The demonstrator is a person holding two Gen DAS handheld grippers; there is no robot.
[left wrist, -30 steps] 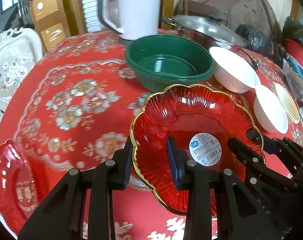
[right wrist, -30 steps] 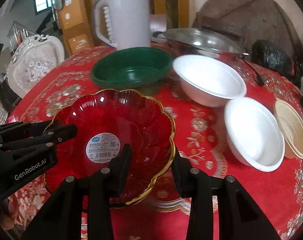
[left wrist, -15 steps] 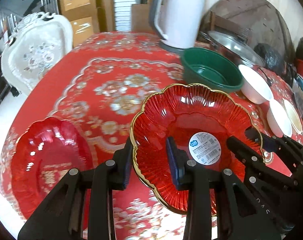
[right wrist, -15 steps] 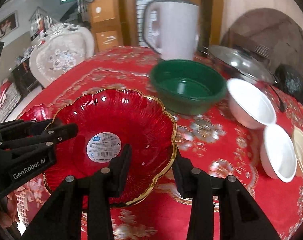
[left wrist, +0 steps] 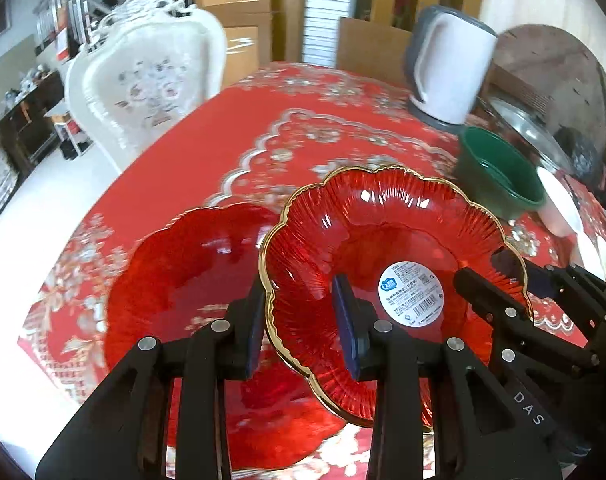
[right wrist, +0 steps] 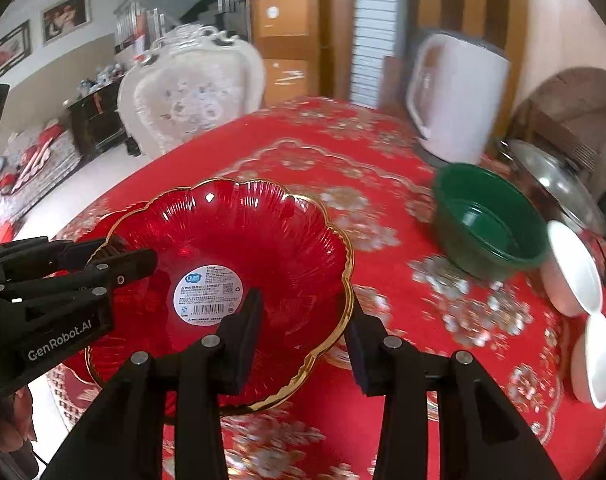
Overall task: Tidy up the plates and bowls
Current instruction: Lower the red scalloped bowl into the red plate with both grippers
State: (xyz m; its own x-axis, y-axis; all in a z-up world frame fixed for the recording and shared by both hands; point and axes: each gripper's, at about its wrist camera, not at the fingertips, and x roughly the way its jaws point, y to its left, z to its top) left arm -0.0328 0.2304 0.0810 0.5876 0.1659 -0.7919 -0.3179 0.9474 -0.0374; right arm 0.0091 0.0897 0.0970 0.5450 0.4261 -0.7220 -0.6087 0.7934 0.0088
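Gripping opposite rims of one gold-edged scalloped red glass bowl (left wrist: 387, 248): left gripper (left wrist: 303, 320), right gripper (right wrist: 303, 332), both clenching. Second red glass plate (left wrist: 183, 272) lying lower left.

The scalloped dish (left wrist: 387, 240) hangs above the table (left wrist: 311, 120), just right of the flat plate (left wrist: 191, 280). Behind to the right sits the basin (left wrist: 499, 184), the kettle (left wrist: 451, 76) behind that. Two small bowls (right wrist: 571, 276) lie right of the basin.

plate move: red scalloped plate (left wrist: 391, 248) now hangs beside and partly over second red plate (left wrist: 191, 280), carried leftward across bench (left wrist: 303, 120) | background: green bowl (left wrist: 499, 176) and kettle (left wrist: 451, 76) shift to the right, farther off | new in view: white chair (left wrist: 143, 84) closer, larger
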